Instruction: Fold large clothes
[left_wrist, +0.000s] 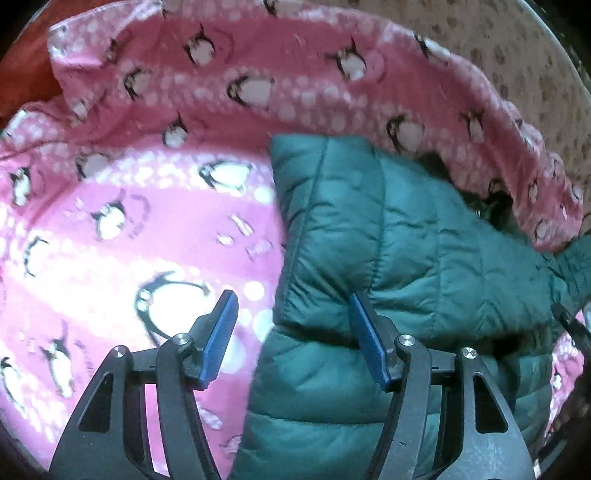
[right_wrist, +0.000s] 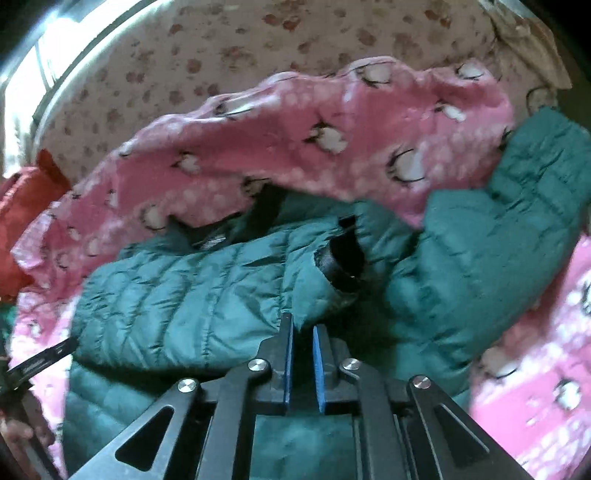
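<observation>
A dark teal quilted puffer jacket (left_wrist: 388, 236) lies on a pink penguin-print blanket (left_wrist: 129, 229). My left gripper (left_wrist: 291, 306) is open just above the jacket's folded left edge, with one blue pad over the blanket and the other over the jacket. In the right wrist view the jacket (right_wrist: 192, 295) lies partly folded, a sleeve (right_wrist: 498, 229) bent up at the right and a black cuff (right_wrist: 343, 266) showing in the middle. My right gripper (right_wrist: 303, 332) is shut on a fold of the jacket's fabric near the cuff.
A beige sheet with brown spots (right_wrist: 258, 40) lies beyond the blanket. A red garment (right_wrist: 22, 214) sits at the far left. The tip of the left gripper (right_wrist: 40, 360) shows at the left edge of the right wrist view.
</observation>
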